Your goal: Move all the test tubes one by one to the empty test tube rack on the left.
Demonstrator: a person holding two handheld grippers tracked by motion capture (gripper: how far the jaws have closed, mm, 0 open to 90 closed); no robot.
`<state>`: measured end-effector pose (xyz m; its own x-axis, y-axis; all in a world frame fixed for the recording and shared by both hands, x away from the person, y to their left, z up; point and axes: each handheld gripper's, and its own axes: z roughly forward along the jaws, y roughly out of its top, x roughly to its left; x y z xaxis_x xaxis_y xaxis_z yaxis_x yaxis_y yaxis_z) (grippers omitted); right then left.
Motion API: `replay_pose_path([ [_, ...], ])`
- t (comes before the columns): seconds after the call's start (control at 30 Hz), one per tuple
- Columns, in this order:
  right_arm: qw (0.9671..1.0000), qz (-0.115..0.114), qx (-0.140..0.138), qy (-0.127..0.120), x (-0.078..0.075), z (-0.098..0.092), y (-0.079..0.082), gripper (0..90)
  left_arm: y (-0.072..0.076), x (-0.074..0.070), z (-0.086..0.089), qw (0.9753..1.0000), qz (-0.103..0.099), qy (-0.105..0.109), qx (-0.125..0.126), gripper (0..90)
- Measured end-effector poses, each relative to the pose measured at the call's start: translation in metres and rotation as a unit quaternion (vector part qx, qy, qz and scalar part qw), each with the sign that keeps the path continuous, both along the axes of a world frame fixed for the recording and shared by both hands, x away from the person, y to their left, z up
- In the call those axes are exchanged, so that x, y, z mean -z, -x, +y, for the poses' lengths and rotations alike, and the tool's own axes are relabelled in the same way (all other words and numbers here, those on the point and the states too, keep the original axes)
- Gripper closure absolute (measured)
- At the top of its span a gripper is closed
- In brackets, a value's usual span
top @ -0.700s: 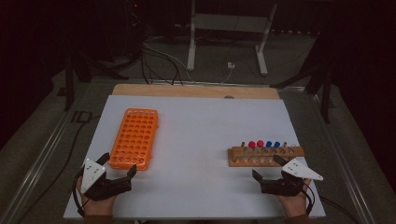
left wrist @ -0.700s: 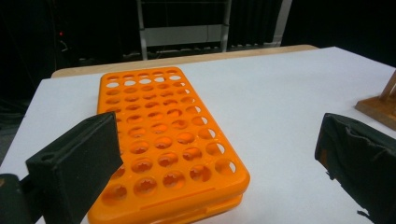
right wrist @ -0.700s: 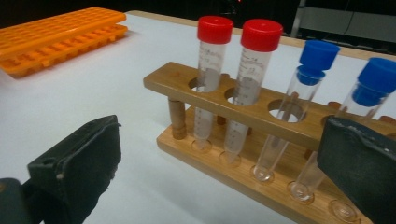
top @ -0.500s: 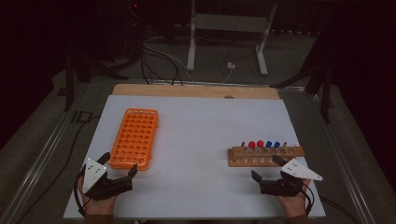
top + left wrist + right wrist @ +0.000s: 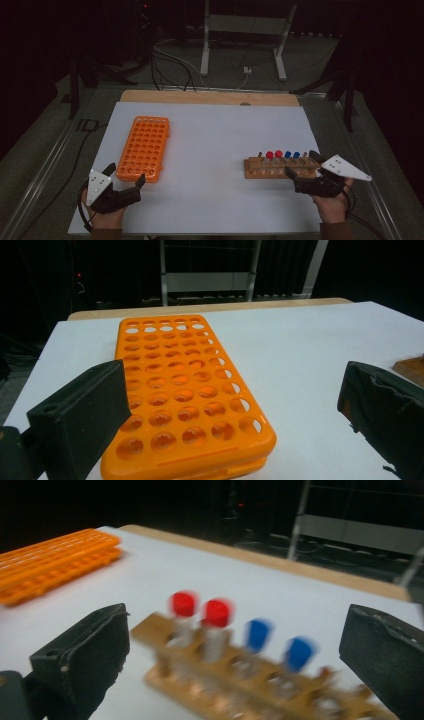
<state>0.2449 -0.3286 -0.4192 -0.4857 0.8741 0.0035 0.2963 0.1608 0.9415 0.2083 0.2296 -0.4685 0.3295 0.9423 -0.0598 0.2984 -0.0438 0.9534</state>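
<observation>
At seven o'clock we hold the left gripper (image 5: 125, 178), jaws spread wide and empty, just short of the orange rack (image 5: 145, 147). At four o'clock our right gripper (image 5: 304, 166) gapes wide, empty, at the wooden rack (image 5: 265, 167) with its red-capped tubes (image 5: 274, 154) and blue-capped tubes (image 5: 292, 155).

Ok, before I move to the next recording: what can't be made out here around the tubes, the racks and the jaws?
- Wooden rack, right gripper view: motion blur smears it, so its holes can't be counted.
- Capped tubes, high view: too small to tell what they contain.
- Orange rack, left gripper view: its near left corner sits behind the left jaw.
- Right gripper, right gripper view: the right jaw is cut off by the picture's edge.
</observation>
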Motion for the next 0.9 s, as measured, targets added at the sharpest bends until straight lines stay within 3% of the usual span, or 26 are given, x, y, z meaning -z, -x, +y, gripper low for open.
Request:
replay_pose_path([
  [0.1, 0.9995, 0.003, 0.031, -0.012, -0.007, -0.014, -0.011, 0.8, -0.001, 0.001, 0.000, 1.0000, 0.001, -0.001, -0.002, 0.8],
  [0.2, 0.9986, -0.002, 0.044, -0.028, -0.008, -0.027, -0.021, 0.8, -0.001, 0.001, 0.000, 1.0000, 0.002, -0.001, -0.002, 0.8],
  [0.53, 0.9949, 0.025, 0.096, -0.019, 0.005, -0.049, -0.030, 1.0, 0.000, 0.001, -0.003, 1.0000, 0.001, -0.005, 0.001, 0.8],
  [0.7, 0.9896, 0.034, 0.140, -0.007, 0.014, -0.056, -0.033, 19.8, 0.000, 0.002, -0.002, 1.0000, 0.002, -0.001, 0.000, 0.8],
  [0.8, 0.9872, 0.030, 0.156, 0.004, 0.018, -0.055, -0.031, 36.5, 0.000, 0.002, -0.001, 1.0000, 0.001, 0.002, 0.000, 0.8],
  [0.9, 0.9887, 0.034, 0.145, 0.015, 0.022, -0.055, -0.030, 50.0, 0.000, 0.001, 0.001, 1.0000, -0.001, 0.005, -0.004, 0.8],
])
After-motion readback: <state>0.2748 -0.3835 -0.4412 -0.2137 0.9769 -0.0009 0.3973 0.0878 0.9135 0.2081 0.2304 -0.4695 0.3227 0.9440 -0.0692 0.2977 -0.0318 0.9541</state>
